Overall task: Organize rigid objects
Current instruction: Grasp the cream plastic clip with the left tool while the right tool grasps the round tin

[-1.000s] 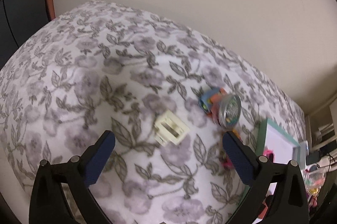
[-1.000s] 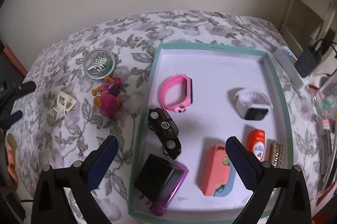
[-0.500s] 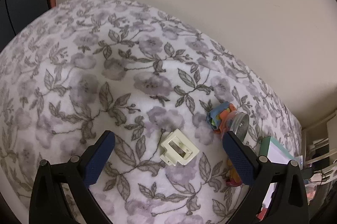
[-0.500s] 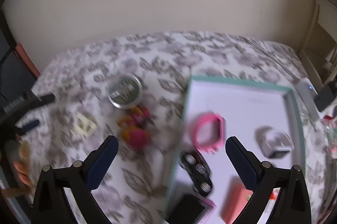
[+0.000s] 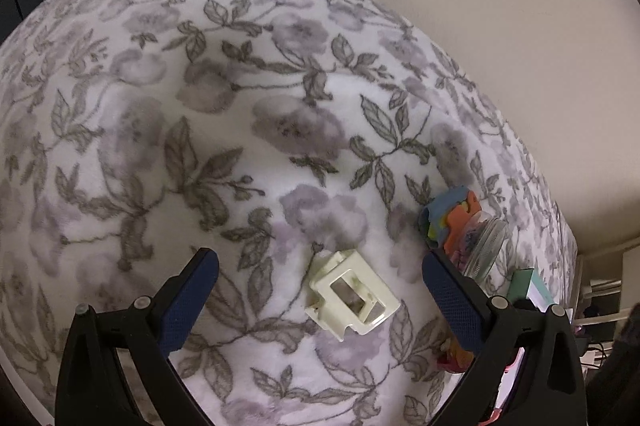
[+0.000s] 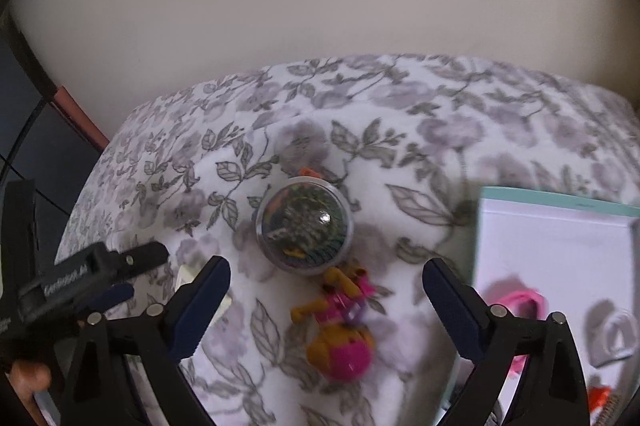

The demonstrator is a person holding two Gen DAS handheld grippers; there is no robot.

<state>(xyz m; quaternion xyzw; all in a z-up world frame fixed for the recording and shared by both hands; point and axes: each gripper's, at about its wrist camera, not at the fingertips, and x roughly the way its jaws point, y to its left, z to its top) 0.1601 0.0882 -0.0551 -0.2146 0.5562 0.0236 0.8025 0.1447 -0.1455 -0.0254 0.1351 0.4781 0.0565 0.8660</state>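
One cream clip (image 5: 352,292) lay on the flowery blanket (image 5: 200,129) between the wide-open left tongs (image 5: 320,290), while one round jar (image 6: 305,224) and one pink and yellow toy (image 6: 340,326) lay between the wide-open, empty right tongs (image 6: 326,290), beside one tray (image 6: 560,203).

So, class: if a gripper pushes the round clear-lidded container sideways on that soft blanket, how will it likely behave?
The round container looks rigid and smooth, so the fingers may slip on it. Lying flat, it probably slides rather than rolls, though the plush floral blanket should drag on it.
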